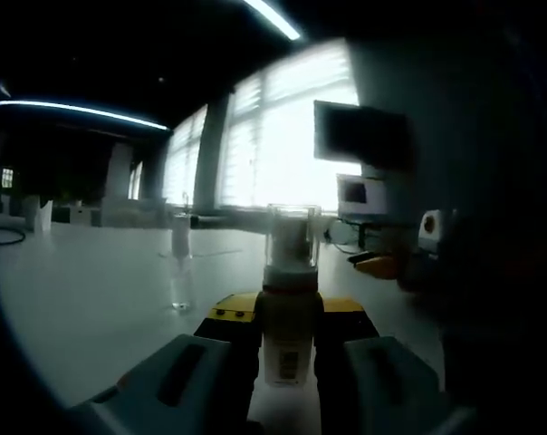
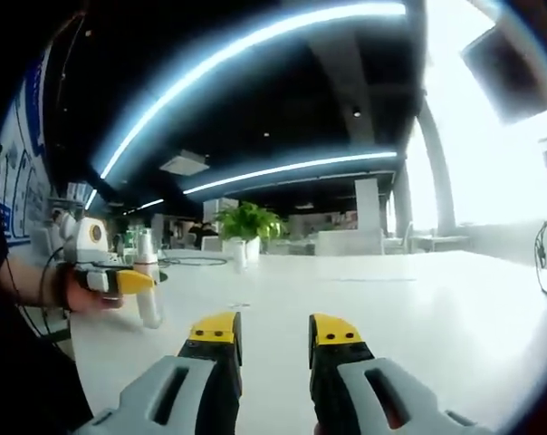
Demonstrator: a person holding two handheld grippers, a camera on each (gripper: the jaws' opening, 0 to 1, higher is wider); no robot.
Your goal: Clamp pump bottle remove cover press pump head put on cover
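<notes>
My left gripper is shut on a cream pump bottle, which stands upright between the yellow-tipped jaws. A clear cover sits over its pump head. In the right gripper view, the same bottle shows at the far left, held by the left gripper in a person's hand. My right gripper is open above the white table, with nothing between its jaws. It also shows small at the right of the left gripper view, as the right gripper near the table's edge.
A slim clear bottle stands on the table left of the held bottle. A dark monitor hangs by the bright windows at the right. A potted plant stands far back on the table.
</notes>
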